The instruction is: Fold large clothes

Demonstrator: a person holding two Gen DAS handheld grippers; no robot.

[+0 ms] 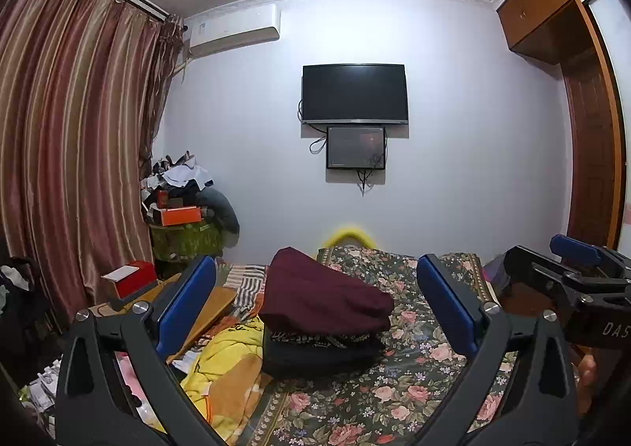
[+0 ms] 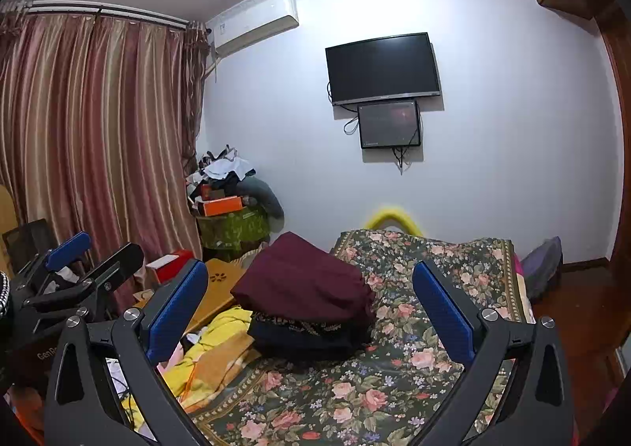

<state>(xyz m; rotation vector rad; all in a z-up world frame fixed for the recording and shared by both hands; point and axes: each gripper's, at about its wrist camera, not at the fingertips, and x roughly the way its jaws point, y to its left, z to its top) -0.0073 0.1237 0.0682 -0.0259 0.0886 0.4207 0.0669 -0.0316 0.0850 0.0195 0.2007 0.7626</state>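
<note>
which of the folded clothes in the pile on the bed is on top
The maroon garment tops the stack; the patterned black-and-white piece and the plain dark one lie beneath it, on the floral bedspread.

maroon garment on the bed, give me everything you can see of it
The maroon garment is a plain dark-red cloth, matte and soft-looking, folded into a thick, rounded bundle with no print or fastenings showing. It tops a small stack, resting on a dark patterned piece and a black folded piece. The stack sits on the floral bedspread, toward its left edge beside a yellow blanket. Neither gripper touches it.
</note>
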